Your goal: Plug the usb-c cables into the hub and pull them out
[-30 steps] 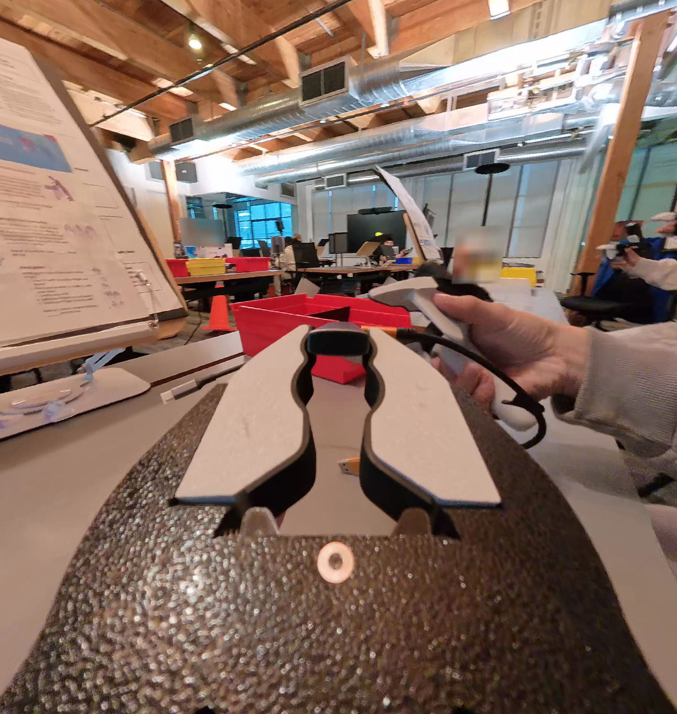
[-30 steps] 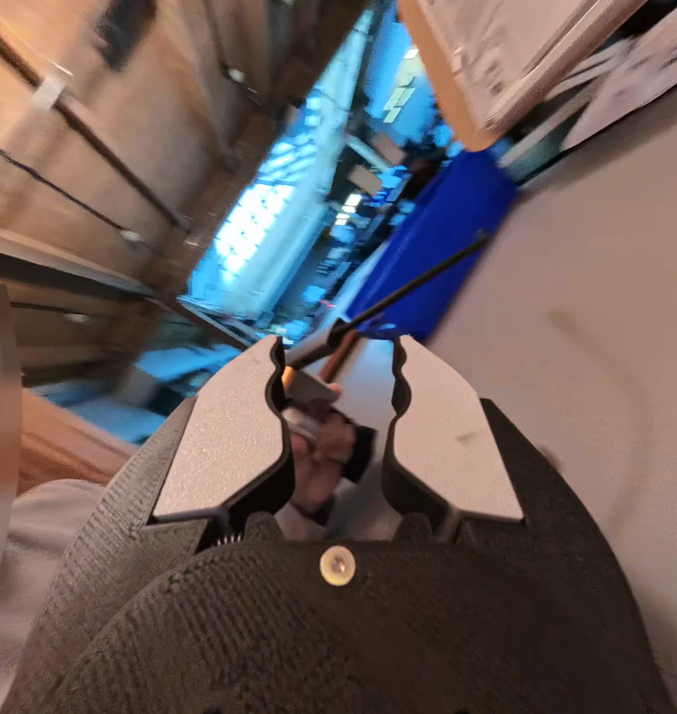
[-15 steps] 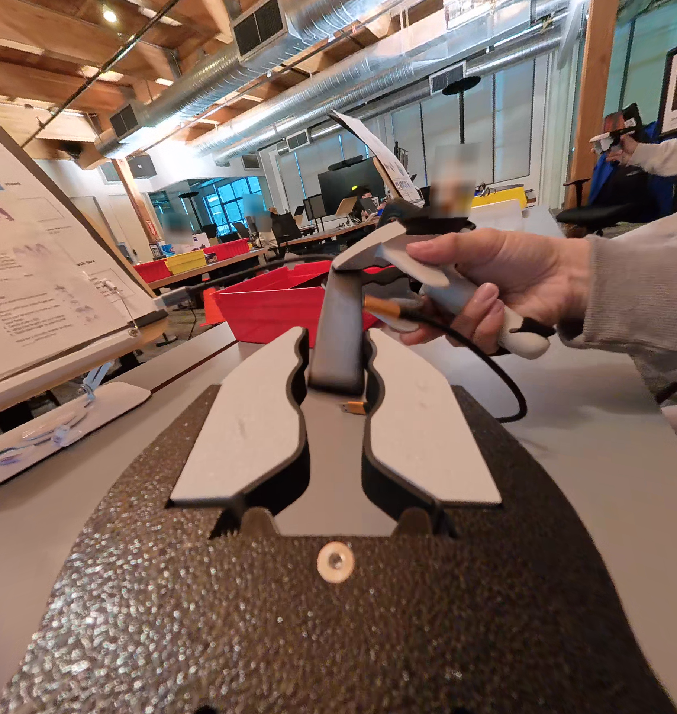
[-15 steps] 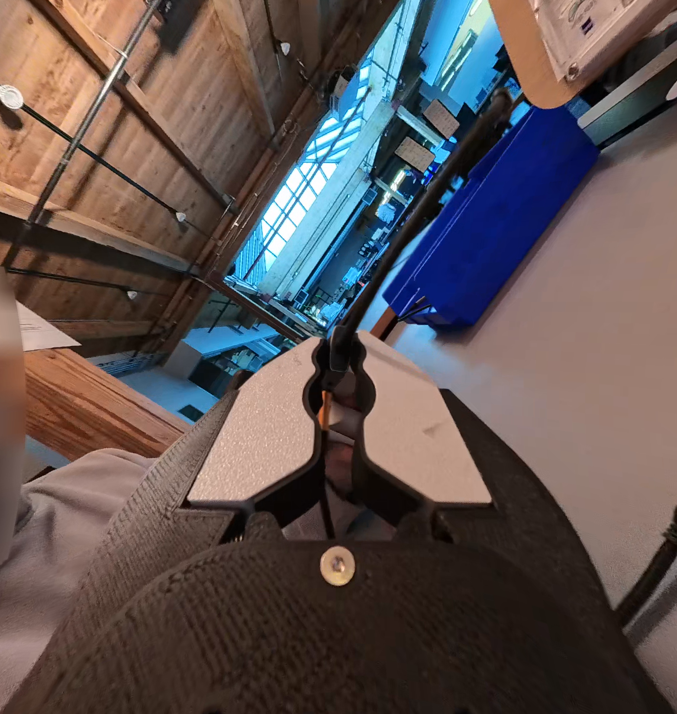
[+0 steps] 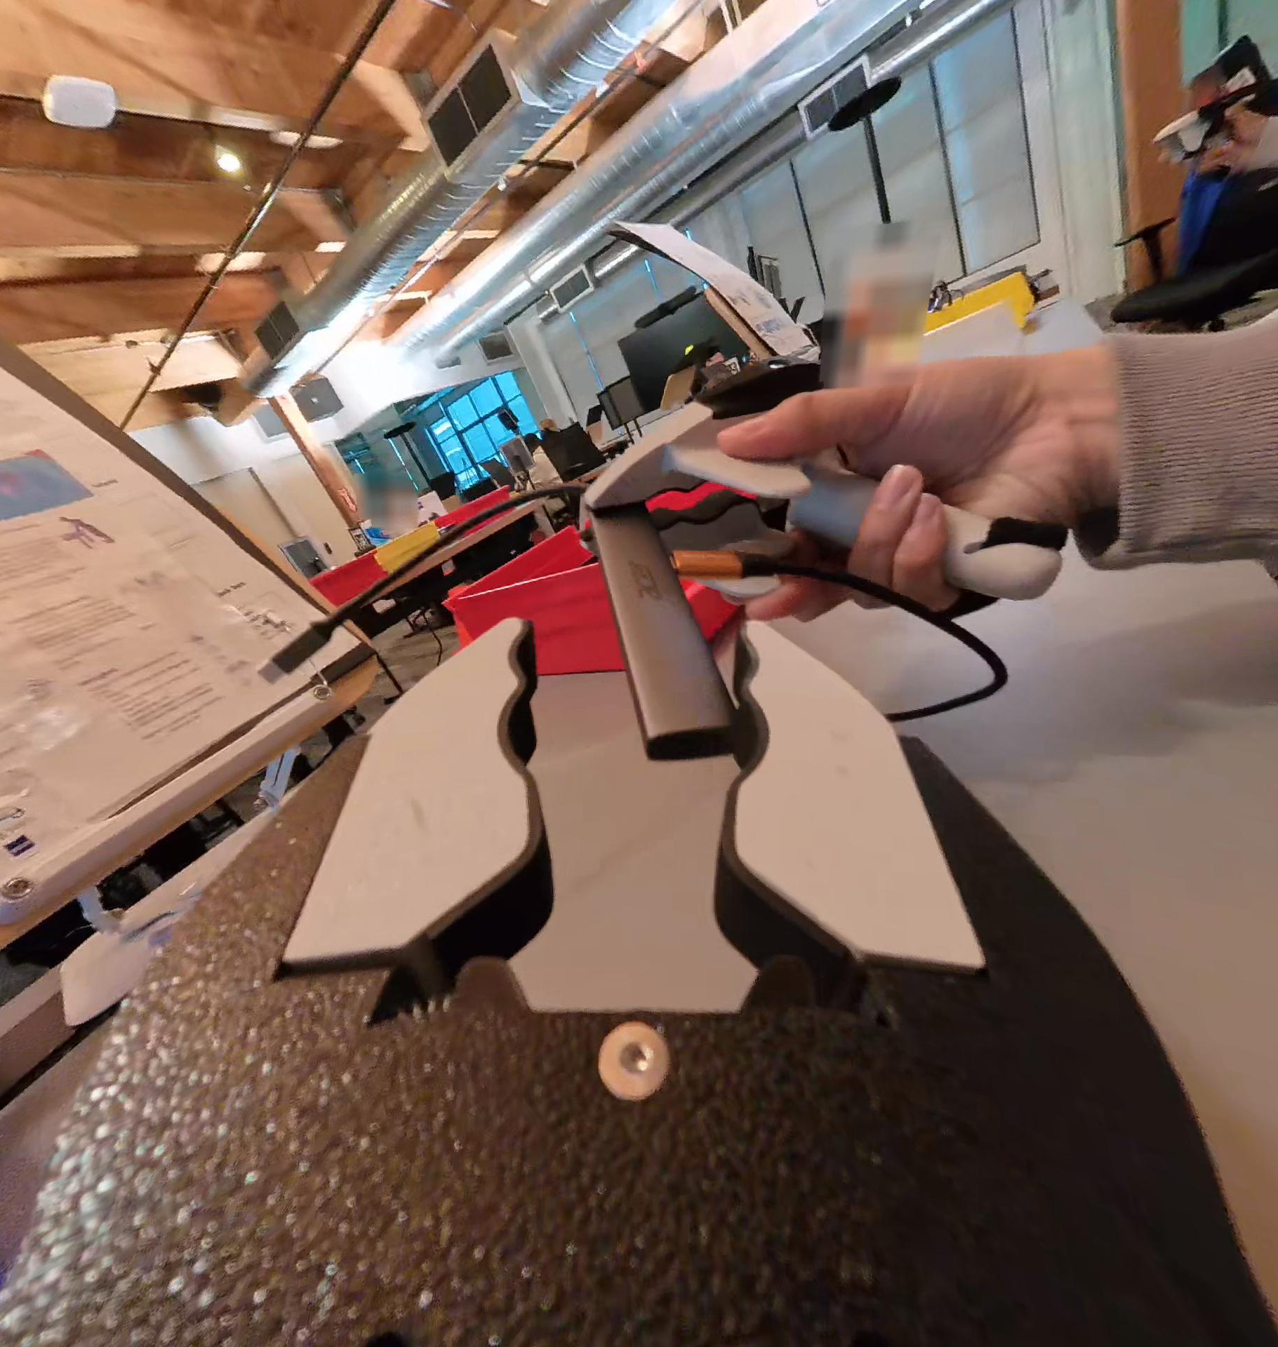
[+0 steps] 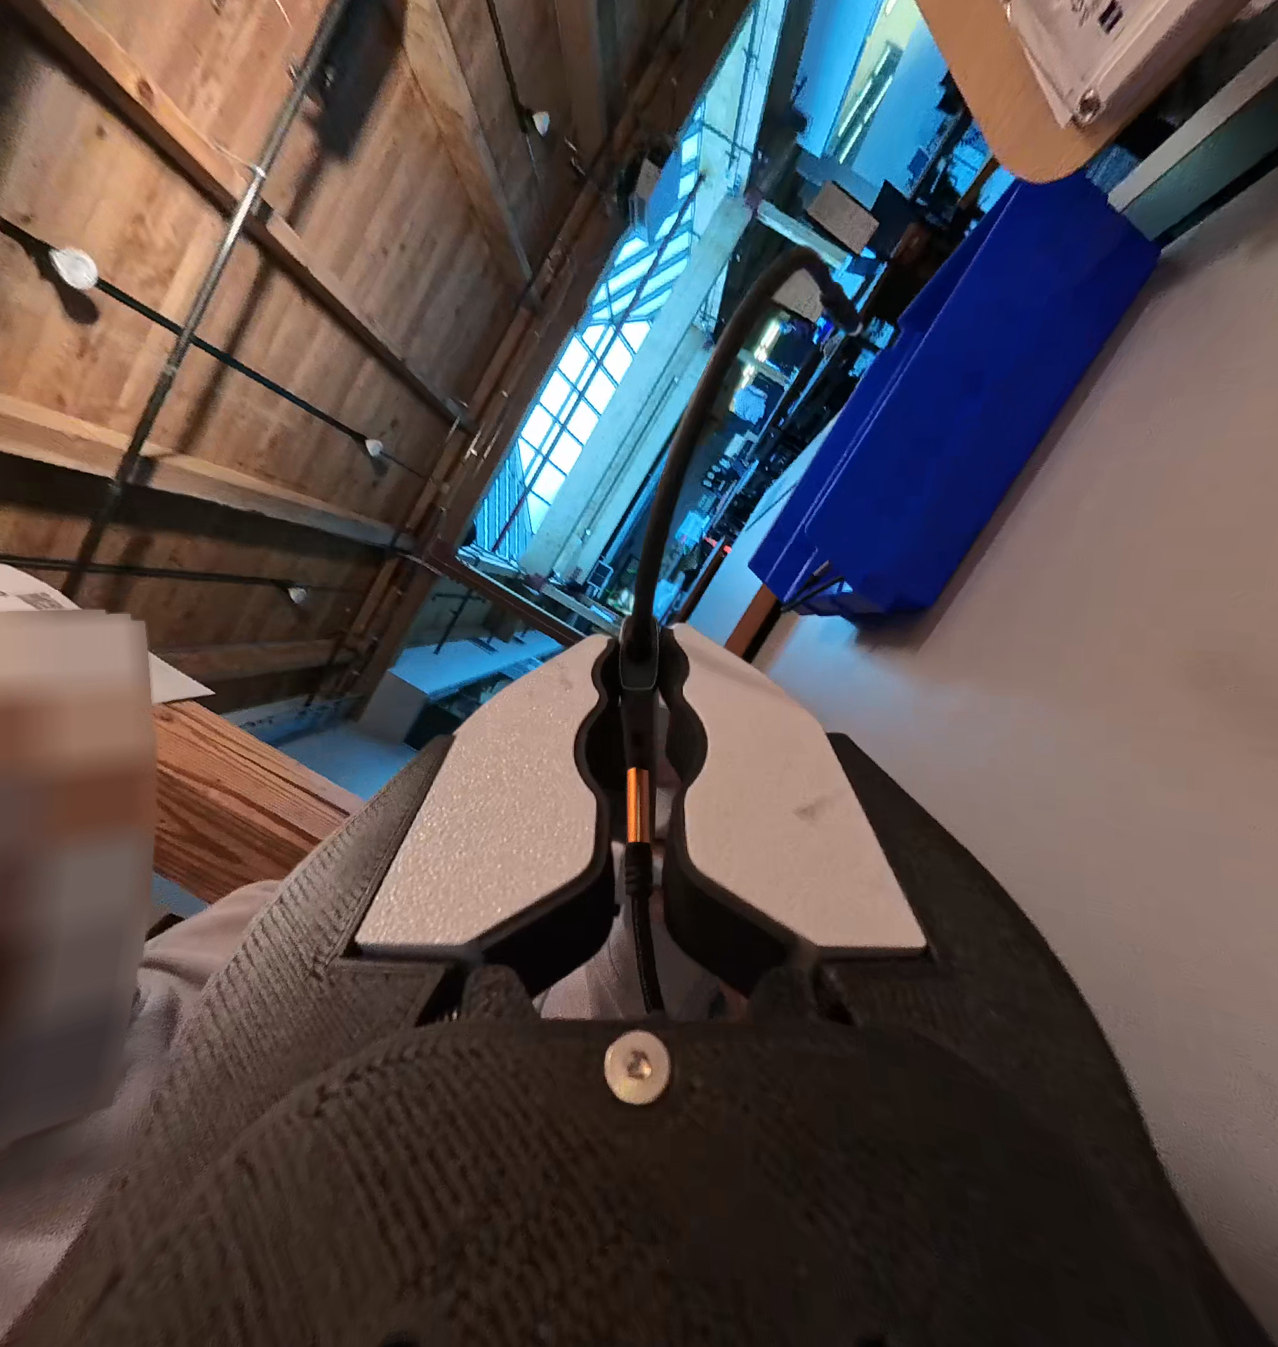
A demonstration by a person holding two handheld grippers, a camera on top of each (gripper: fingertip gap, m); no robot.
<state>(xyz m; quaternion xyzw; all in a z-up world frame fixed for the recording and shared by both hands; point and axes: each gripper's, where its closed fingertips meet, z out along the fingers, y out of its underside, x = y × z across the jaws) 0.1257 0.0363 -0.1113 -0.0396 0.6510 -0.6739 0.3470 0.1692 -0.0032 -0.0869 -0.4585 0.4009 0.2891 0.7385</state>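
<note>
In the left wrist view, the grey hub [image 5: 676, 678] hangs tilted, its top end pinched by my right gripper [image 5: 599, 510]. Its lower end sits between the spread fingers of my left gripper [image 5: 636, 641], near the right finger; contact is unclear. A black USB-C cable with an orange connector [image 5: 709, 563] is plugged into the hub's side and loops to the table. The hub's own lead [image 5: 417, 576] trails left. In the right wrist view, my right gripper [image 6: 639, 649] is shut on the hub's end, with the orange connector [image 6: 637, 802] between its fingers.
A tilted document stand [image 5: 111, 656] is close on the left. Red bins [image 5: 548, 612] stand behind the hub. A blue bin [image 6: 949, 474] sits on the grey table [image 5: 1131, 802]. A person's hand [image 5: 949, 452] holds the right gripper's handle.
My left gripper has opened and let go of the hub. My right gripper, open a second ago, has stayed shut on the hub's top end since half a second ago. The left view has tilted.
</note>
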